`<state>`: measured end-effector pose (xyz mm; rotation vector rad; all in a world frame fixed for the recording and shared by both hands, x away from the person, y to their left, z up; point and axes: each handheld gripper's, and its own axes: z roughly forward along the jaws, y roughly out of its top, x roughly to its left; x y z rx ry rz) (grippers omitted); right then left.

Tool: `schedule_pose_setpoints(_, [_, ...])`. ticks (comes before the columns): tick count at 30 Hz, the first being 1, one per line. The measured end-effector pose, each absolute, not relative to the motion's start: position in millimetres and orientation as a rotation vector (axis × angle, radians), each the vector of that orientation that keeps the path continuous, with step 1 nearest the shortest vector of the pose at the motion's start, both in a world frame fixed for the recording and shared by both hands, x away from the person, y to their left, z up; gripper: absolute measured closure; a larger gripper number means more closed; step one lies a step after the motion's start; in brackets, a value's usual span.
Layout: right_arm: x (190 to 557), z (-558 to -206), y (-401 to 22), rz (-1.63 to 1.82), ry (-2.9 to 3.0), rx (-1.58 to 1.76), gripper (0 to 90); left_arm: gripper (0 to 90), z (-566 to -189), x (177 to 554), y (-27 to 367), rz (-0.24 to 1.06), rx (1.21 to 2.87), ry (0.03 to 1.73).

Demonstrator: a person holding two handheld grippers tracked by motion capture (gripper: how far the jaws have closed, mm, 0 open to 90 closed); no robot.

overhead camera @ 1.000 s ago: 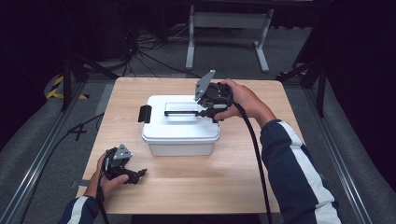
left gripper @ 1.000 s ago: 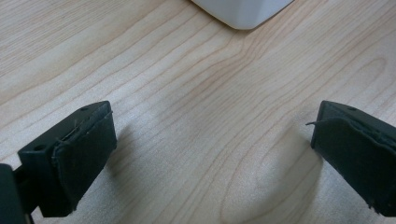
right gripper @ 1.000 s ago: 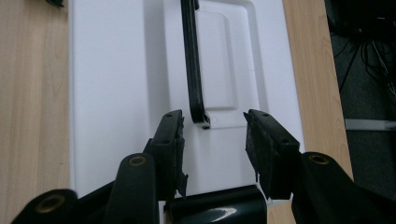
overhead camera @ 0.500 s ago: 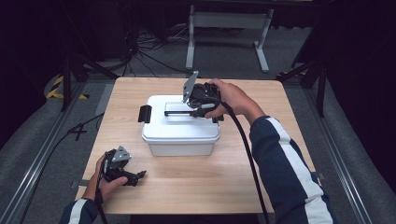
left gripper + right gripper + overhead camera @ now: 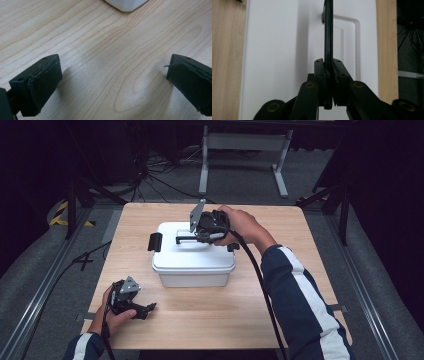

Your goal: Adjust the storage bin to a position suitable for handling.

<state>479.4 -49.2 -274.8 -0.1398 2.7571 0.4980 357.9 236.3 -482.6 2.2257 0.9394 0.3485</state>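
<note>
— What has the right gripper (image 5: 197, 238) got hold of at the far side of the table (image 5: 310, 270)?

— The black handle (image 5: 328, 30) of the white storage box (image 5: 192, 265). Its jaws have just been closing and now pinch the thin bar between their pads; in the right gripper view the handle stands on edge and runs straight ahead from the fingertips, over the recess in the lid (image 5: 274, 50).

— And the left gripper (image 5: 142, 309)?

— It sits low at the near edge, well apart from the box, jaws spread wide with bare wood between them. From that gripper, one white corner of the box (image 5: 126, 5) lies ahead and slightly right.

— Any latches?

— A black clip (image 5: 155, 241) sits on the box's end beyond the handle's tip.
</note>
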Motion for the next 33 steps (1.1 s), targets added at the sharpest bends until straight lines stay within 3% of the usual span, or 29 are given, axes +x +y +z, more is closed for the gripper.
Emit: schedule_pose_setpoints(33, [477.0,-266.9,-54.6,0.572,2.714,-0.162,84.8,0.5,-482.4,357.9,236.3,0.348,2.228,0.938])
